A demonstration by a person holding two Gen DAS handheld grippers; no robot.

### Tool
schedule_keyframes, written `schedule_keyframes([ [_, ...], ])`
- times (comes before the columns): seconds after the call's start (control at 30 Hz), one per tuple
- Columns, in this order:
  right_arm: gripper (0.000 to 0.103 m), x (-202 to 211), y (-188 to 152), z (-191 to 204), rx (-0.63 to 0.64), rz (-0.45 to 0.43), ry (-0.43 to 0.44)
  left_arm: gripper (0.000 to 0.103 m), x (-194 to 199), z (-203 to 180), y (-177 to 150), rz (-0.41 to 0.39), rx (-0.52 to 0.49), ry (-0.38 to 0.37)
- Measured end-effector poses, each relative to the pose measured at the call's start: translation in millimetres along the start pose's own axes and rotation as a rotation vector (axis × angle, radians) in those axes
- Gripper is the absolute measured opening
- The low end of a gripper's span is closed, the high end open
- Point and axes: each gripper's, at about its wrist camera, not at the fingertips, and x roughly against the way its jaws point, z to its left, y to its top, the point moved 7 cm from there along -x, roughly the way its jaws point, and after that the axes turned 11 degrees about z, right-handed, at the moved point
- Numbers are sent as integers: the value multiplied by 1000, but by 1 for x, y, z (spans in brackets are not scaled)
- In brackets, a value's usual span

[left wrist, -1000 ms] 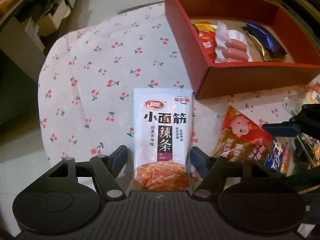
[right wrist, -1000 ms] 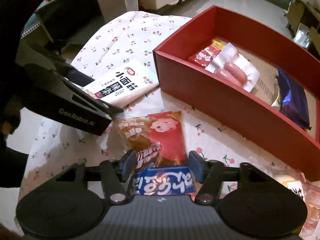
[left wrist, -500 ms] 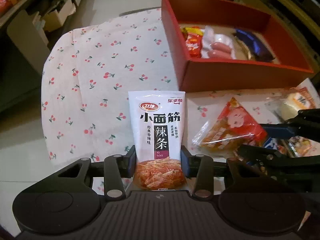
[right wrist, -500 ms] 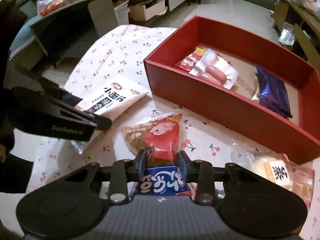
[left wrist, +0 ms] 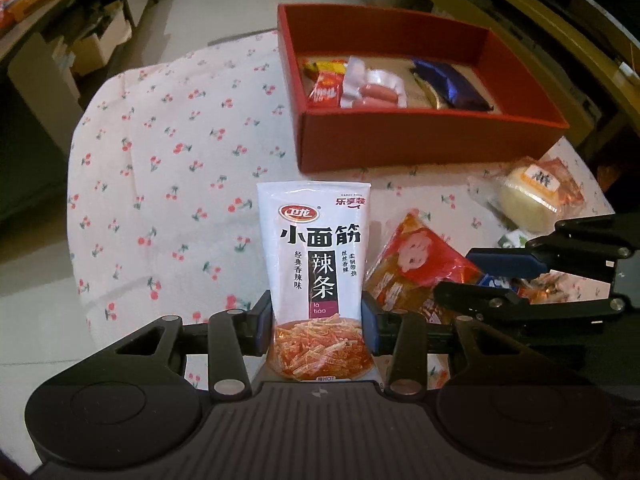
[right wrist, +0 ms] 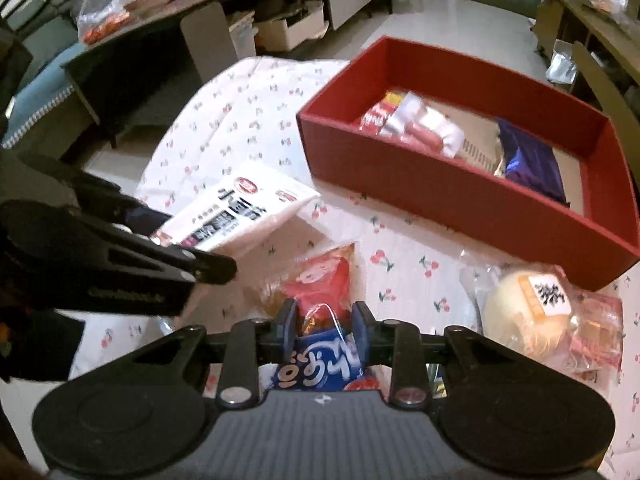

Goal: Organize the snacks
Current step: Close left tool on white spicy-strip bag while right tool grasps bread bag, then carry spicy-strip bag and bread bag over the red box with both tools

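Note:
My left gripper (left wrist: 318, 322) is shut on the lower end of a white spicy-strip packet (left wrist: 318, 252), which is lifted off the cherry-print tablecloth (left wrist: 168, 152). In the right wrist view the same white packet (right wrist: 240, 208) hangs from the left gripper (right wrist: 208, 264). My right gripper (right wrist: 325, 330) is shut on a red and blue snack packet (right wrist: 320, 280), also seen in the left wrist view as the red and blue packet (left wrist: 416, 268) under the right gripper (left wrist: 480, 276). The red box (left wrist: 420, 140) stands beyond both, holding a sausage pack, a red sachet and a dark blue packet.
A wrapped round bun (right wrist: 528, 312) with other packets lies on the cloth to the right, near the red box (right wrist: 460, 196). Shelves, a cabinet and storage boxes (right wrist: 288, 28) stand past the table's far edge. The cloth's left part (left wrist: 140, 200) carries nothing.
Both grippers went from open around their packets to shut on them. Both have since risen, lifting the white packet and the red and blue packet off the cloth.

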Motion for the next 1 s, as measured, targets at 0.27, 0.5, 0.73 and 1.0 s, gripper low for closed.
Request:
schedule_keyframes([
  [0.27,54,-18,3,5,58,31,-17,51,-11,9,-8,49,18,26],
  [0.5,91,-42,7,16,134,51,-52,51,-22,11,-9,82,20,44],
  [0.73,67,-32,5,16,120,41,-55,50,-18,9,-7,65,23,40],
  [1.0,66,4,7,13,80,-47,-43,50,13,-3,-1,-33,24,-8],
])
